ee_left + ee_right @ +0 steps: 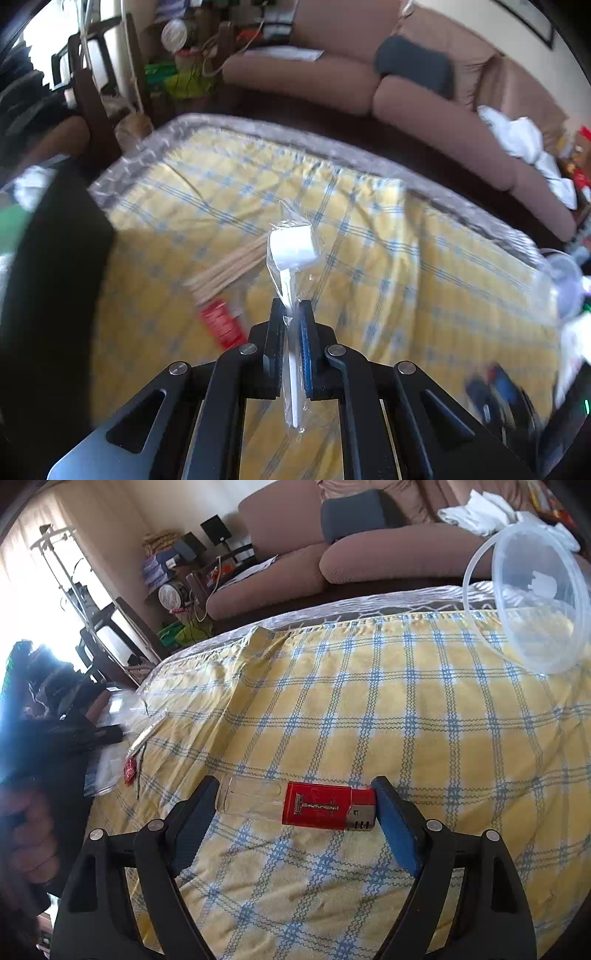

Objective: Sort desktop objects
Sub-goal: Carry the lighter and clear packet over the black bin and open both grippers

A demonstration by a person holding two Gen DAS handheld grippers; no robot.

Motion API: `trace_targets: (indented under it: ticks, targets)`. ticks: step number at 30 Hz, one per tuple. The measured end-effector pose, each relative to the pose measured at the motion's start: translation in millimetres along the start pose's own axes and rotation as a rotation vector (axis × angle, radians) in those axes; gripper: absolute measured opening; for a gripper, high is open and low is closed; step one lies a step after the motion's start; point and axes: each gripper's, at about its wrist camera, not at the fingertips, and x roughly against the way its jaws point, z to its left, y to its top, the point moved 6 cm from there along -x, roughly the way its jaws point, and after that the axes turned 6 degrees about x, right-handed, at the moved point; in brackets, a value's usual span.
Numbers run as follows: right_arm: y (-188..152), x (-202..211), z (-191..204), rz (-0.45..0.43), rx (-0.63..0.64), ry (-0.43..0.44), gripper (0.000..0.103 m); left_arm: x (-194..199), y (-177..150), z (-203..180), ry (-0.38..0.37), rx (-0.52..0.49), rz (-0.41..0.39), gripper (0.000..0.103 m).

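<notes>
Left tongs [291, 306] clenched on a wrapped plastic spoon [291, 251].
Right tongs [295, 805] grasp the red lighter [303, 806] endwise over the checked worktop [406, 720]; clear bowl [532, 602] at two o'clock.

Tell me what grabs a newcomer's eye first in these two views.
The left gripper is shut on a white plastic spoon in a clear wrapper, lifted over the yellow checked cloth. A red lighter spans the right gripper's fingers end to end. A clear plastic bowl sits tilted at the far right.
</notes>
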Motion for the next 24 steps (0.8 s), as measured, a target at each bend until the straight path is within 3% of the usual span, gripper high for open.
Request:
trace_targets:
  ticks: [6, 10, 14, 17, 19, 21, 23, 24]
  targets:
    - [2, 3, -8, -0.018, -0.087, 0.07, 0.082, 98, -14, 68, -0.038, 0.026, -0.112, 0.007]
    - [3, 0, -7, -0.019, -0.078, 0.044, 0.082, 157, -22, 128, 0.062, 0.067, -0.218, 0.008]
    - [1, -5, 2, -0.007, -0.04, 0.023, 0.082, 216, -38, 223, 0.137, 0.221, -0.322, 0.009]
    - [0, -7, 9, -0.006, -0.012, 0.013, 0.082, 229, -41, 282, 0.208, 0.3, -0.351, 0.009]
    - [-1, -9, 12, -0.005, 0.002, 0.0, 0.082, 235, -39, 315, 0.186, 0.333, -0.358, 0.009]
    - [-2, -9, 14, -0.003, 0.019, -0.012, 0.082, 235, -36, 332, 0.213, 0.307, -0.36, 0.009]
    - [-2, -9, 14, -0.003, 0.022, -0.011, 0.082, 236, -36, 354, 0.321, 0.28, -0.356, 0.009]
    - [-2, -9, 14, -0.003, 0.022, -0.009, 0.082, 233, -36, 361, 0.314, 0.289, -0.345, 0.009]
